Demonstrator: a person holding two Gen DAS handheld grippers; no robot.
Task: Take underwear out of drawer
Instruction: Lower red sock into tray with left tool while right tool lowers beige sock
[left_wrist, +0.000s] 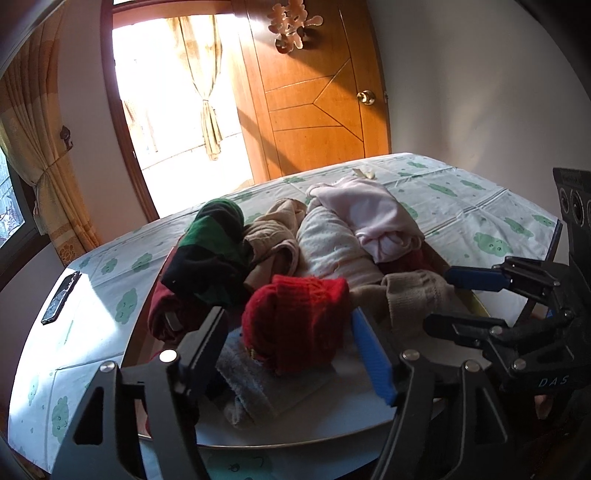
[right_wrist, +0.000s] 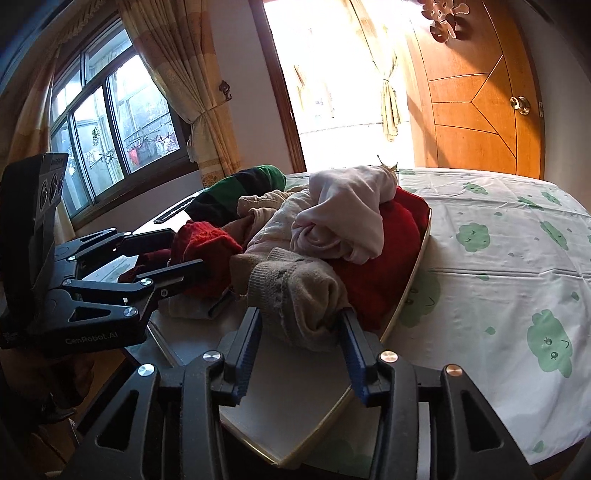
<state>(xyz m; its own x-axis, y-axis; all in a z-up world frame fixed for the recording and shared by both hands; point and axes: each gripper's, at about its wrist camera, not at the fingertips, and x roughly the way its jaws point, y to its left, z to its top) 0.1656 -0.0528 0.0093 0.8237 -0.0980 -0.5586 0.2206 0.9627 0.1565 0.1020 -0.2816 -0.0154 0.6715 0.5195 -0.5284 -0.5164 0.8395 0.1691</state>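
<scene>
An open drawer (left_wrist: 332, 413) (right_wrist: 410, 284) with a white floor lies on the cloud-print cover, heaped with clothing. My left gripper (left_wrist: 288, 321) is open at the heap's near edge, and a red knitted piece (left_wrist: 295, 317) sits between its fingers without being pressed. My right gripper (right_wrist: 300, 314) is open around a beige knitted piece (right_wrist: 291, 291), its pads beside it. A pale pink garment (left_wrist: 373, 214) (right_wrist: 343, 214) and a cream printed one (left_wrist: 328, 243) lie on top, with a green-and-black striped roll (left_wrist: 214, 243) at the left. I cannot tell which pieces are underwear.
The cover (right_wrist: 498, 280) with green clouds spreads to the right and behind the drawer. A dark flat object (left_wrist: 61, 299) lies at its left edge. A wooden door (left_wrist: 317, 103), a bright doorway and a curtained window (right_wrist: 110, 125) stand behind.
</scene>
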